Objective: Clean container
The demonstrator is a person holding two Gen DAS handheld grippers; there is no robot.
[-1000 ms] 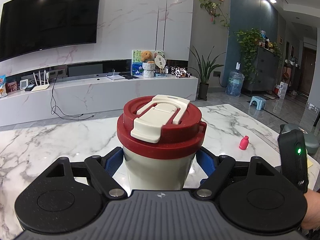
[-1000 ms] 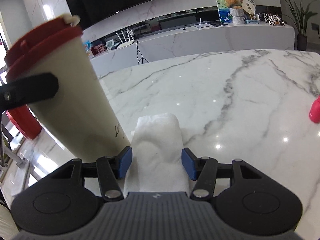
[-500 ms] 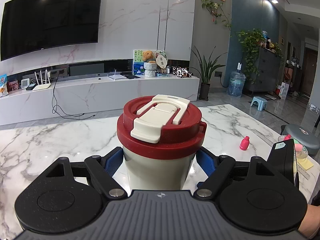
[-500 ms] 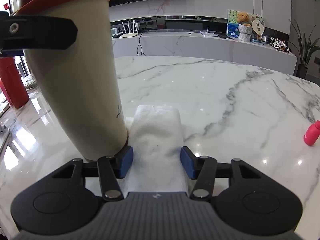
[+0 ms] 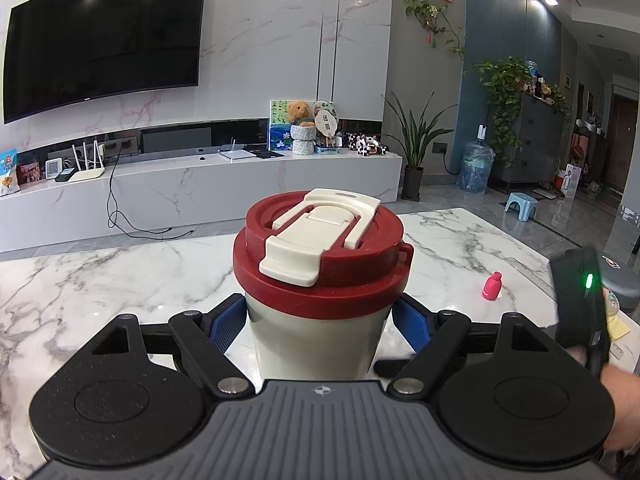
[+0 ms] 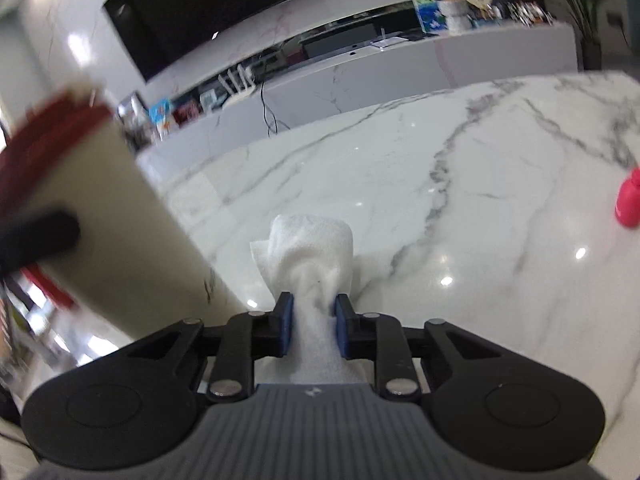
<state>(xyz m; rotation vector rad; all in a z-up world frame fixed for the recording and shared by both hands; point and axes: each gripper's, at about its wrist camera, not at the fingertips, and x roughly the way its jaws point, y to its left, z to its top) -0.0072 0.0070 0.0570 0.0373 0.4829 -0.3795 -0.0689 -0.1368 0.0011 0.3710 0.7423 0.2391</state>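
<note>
A cream travel cup [image 5: 316,344] with a dark red lid [image 5: 320,268] and a cream flip latch stands upright between the blue pads of my left gripper [image 5: 320,326], which is shut on its body. The cup also shows blurred at the left of the right wrist view [image 6: 100,216]. My right gripper [image 6: 314,326] is shut on a folded white cloth [image 6: 312,256], held just right of the cup's lower wall, above the marble table [image 6: 460,184]. The right gripper's body shows at the right edge of the left wrist view [image 5: 580,296].
A small pink bottle [image 5: 492,286] stands on the table to the right; it also shows in the right wrist view [image 6: 628,200]. Beyond the table are a TV wall, a low marble console [image 5: 200,188], plants and a blue stool.
My right gripper has closed tightly on the cloth, pinching it narrow. It has pulled back and tilted away from the cup, which now sits farther left and blurred. The left gripper and cup have hardly moved.
</note>
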